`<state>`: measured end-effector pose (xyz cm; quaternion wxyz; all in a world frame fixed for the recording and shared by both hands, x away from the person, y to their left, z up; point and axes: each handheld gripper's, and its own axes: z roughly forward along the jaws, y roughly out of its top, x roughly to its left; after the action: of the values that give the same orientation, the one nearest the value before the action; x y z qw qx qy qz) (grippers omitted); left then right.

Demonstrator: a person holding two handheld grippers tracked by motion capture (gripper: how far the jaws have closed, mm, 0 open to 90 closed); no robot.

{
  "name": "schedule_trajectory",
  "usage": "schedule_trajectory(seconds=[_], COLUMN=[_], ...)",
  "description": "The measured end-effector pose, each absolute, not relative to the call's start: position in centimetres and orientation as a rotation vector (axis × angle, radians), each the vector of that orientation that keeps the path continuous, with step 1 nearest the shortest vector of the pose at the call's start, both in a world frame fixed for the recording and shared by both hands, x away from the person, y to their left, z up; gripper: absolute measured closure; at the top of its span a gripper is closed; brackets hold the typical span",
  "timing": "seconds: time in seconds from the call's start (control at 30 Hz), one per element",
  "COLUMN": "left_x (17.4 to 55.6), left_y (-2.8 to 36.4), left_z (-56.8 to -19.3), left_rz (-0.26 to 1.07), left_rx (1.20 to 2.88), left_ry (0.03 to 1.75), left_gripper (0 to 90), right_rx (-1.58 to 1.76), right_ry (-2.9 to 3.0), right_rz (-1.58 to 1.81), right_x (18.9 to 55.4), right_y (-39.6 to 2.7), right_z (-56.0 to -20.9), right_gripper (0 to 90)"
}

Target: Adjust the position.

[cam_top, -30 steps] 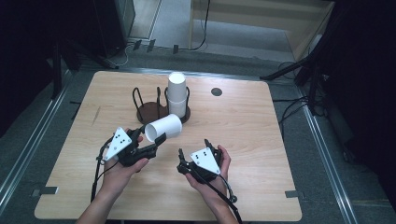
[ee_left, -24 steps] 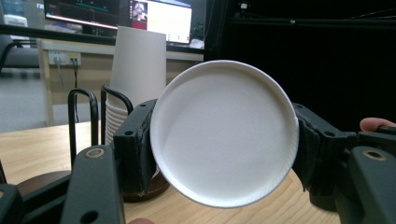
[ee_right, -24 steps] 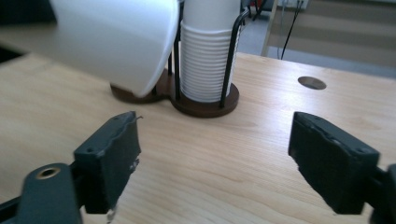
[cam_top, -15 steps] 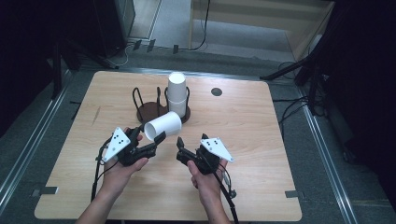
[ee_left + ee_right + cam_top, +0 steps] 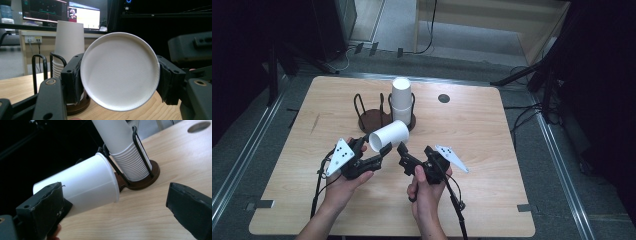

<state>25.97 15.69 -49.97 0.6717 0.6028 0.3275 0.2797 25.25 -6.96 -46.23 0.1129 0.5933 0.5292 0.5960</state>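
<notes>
I have one white paper cup (image 5: 388, 136) pulled free of the stack and lying on its side in my left tongs (image 5: 379, 150), which grip it near its closed bottom; in the left gripper view that round bottom (image 5: 120, 71) sits between the two black pads. The cup hangs above the worktop (image 5: 492, 150), roughly midway between the near and far edges, just in front of the dark round wire-framed cup holder (image 5: 384, 117). The tall stack of white paper cups (image 5: 401, 97) stands upright in that holder, toward the far edge. My right tongs (image 5: 404, 156) have just been opening and stand wide, with nothing between the pads; the cup's open rim (image 5: 110, 177) lies off to one side of them. So the separating looks done, I judge, though I cannot quite tell whether the rim touches the holder. What remains is to set the single cup down upright on the worktop.
</notes>
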Motion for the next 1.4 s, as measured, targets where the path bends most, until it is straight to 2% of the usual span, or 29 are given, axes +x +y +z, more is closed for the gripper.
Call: schedule_trajectory(seconds=[0.6, 1.07, 1.4], left_x=[25.5, 25.1, 25.1], left_y=[14.6, 14.1, 14.2], left_z=[-50.1, -50.1, -50.0], left_rz=[0.661, 0.695, 0.687], left_rx=[1.373, 1.381, 1.381], left_ry=[0.695, 0.662, 0.634], left_gripper=[33.7, 33.7, 33.7], right_rx=[2.395, 2.633, 2.756], right_ry=[1.276, 1.15, 1.101], right_rz=[2.139, 2.247, 2.342], right_x=[27.2, 28.5, 29.6], right_y=[-6.2, -5.7, -5.7], right_z=[-46.8, -47.8, -48.7], right_gripper=[1.6, 1.6, 7.0])
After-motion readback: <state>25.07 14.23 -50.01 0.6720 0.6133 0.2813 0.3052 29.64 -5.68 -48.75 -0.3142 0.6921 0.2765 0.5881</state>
